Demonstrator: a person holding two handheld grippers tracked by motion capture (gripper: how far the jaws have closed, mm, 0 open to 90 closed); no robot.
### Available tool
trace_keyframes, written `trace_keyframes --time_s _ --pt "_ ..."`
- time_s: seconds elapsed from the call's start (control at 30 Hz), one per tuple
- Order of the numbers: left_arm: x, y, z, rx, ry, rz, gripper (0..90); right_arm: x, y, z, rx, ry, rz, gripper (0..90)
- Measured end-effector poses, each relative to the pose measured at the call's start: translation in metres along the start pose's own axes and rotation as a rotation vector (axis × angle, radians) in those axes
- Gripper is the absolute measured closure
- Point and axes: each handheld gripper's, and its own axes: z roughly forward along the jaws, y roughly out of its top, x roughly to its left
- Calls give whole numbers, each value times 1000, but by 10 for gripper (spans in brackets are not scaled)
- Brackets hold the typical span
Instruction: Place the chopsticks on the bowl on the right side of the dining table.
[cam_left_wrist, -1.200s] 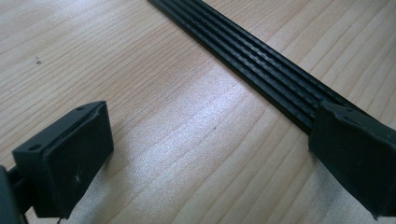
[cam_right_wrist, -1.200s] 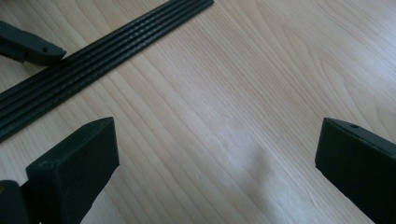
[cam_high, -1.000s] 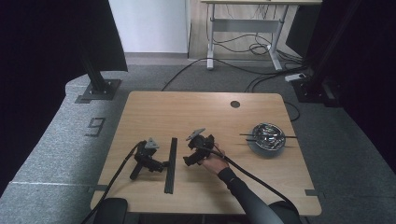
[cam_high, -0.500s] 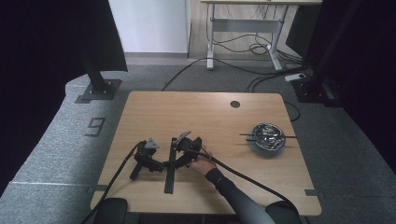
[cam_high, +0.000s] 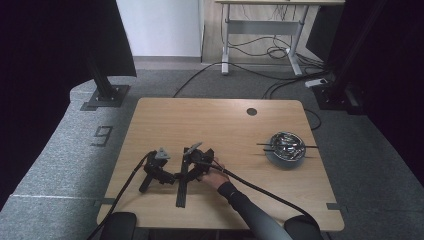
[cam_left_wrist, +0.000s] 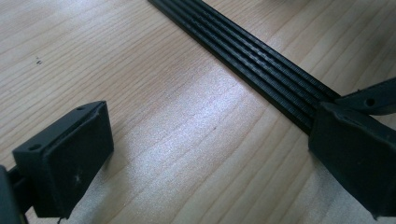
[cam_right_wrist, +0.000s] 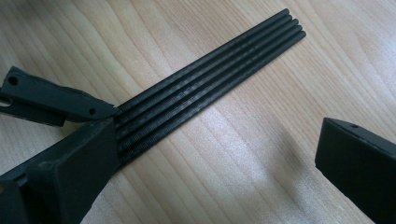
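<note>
A long black ribbed strip (cam_high: 181, 187) lies on the wooden table (cam_high: 215, 120), running toward the front edge. My left gripper (cam_high: 161, 171) rests on the table just left of the strip, with no hand on it. In the left gripper view it (cam_left_wrist: 210, 149) stands open, and the strip (cam_left_wrist: 261, 70) runs past its right jaw. A hand holds my right gripper (cam_high: 192, 162) over the strip's far part. That gripper (cam_right_wrist: 219, 163) is open, its left jaw lying over the near end of the strip (cam_right_wrist: 210, 84), with bare wood between the jaws.
A metal bowl (cam_high: 286, 148) holding utensils, with black sticks across its rim, stands at the table's right. A round cable hole (cam_high: 251, 111) sits near the far edge. Cables trail from both grippers over the front edge. Part of the other gripper (cam_right_wrist: 51, 100) shows beside the strip.
The hand has carried my right gripper leftward across the table until it reaches the black strip. My left gripper and the strip have stayed where they were.
</note>
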Motion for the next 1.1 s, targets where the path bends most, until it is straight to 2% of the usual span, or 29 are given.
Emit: trace_keyframes --time_s 0.23,0.53,0.73,1.0,1.1 --pt "1 -1 -1 0 7 -6 0 -1 -1 2 -7 10 22 0" --pt "1 -1 -1 0 7 -6 0 -5 -5 2 23 -12 13 0" --pt "1 -1 -1 1 7 -5 0 -14 -12 -3 33 -23 25 0" --pt "1 -1 -1 0 7 -6 0 -31 -26 -11 42 0 63 0" --pt "1 -1 -1 0 7 -6 0 -36 -29 -15 37 13 79 89"
